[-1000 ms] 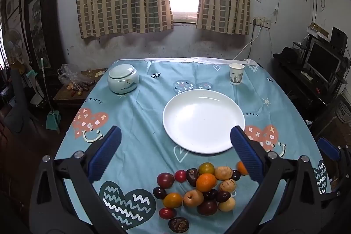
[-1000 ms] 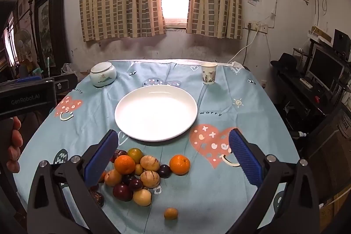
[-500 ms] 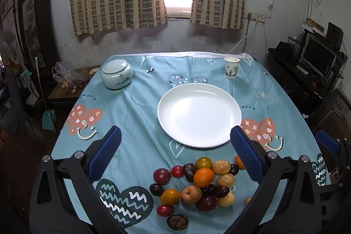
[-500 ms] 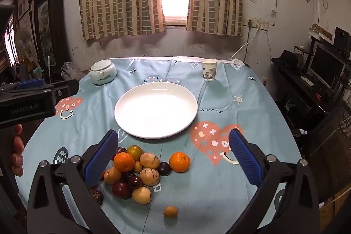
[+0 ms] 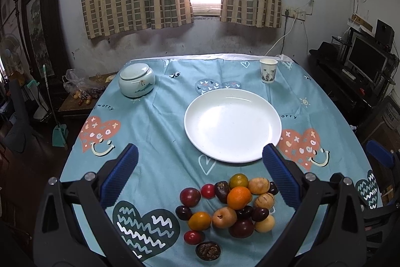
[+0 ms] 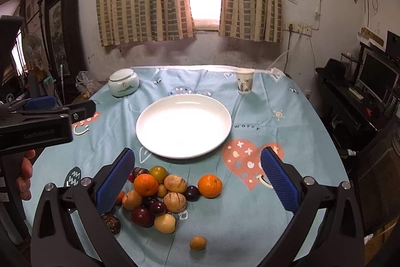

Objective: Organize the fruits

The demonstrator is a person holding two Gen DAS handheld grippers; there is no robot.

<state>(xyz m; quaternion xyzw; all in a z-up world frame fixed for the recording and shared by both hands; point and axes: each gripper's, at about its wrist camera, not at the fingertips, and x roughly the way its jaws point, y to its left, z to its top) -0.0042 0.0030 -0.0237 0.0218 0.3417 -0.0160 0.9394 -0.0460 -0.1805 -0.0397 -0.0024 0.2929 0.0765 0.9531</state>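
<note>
A pile of mixed fruit (image 5: 232, 207) lies on the teal tablecloth near the front edge, with oranges, dark plums and tan fruits; it shows in the right wrist view as the fruit pile (image 6: 160, 194). One orange (image 6: 210, 185) sits apart to its right, and a small brown fruit (image 6: 198, 243) lies alone nearer the edge. Behind stands an empty white plate (image 5: 232, 125), the same plate (image 6: 183, 126) in the right view. My left gripper (image 5: 200, 162) hovers open above the table. My right gripper (image 6: 197, 164) is also open, holding nothing.
A lidded white ceramic jar (image 5: 136, 79) stands at the back left and a paper cup (image 5: 268, 71) at the back right. A black desk with a monitor (image 5: 367, 61) is to the right. A person's hand (image 6: 25, 177) holds the left gripper's body.
Both cameras have risen and pulled back slightly, so the plate and fruit sit a little lower and farther away. Nothing on the table has moved and both grippers stay open.
</note>
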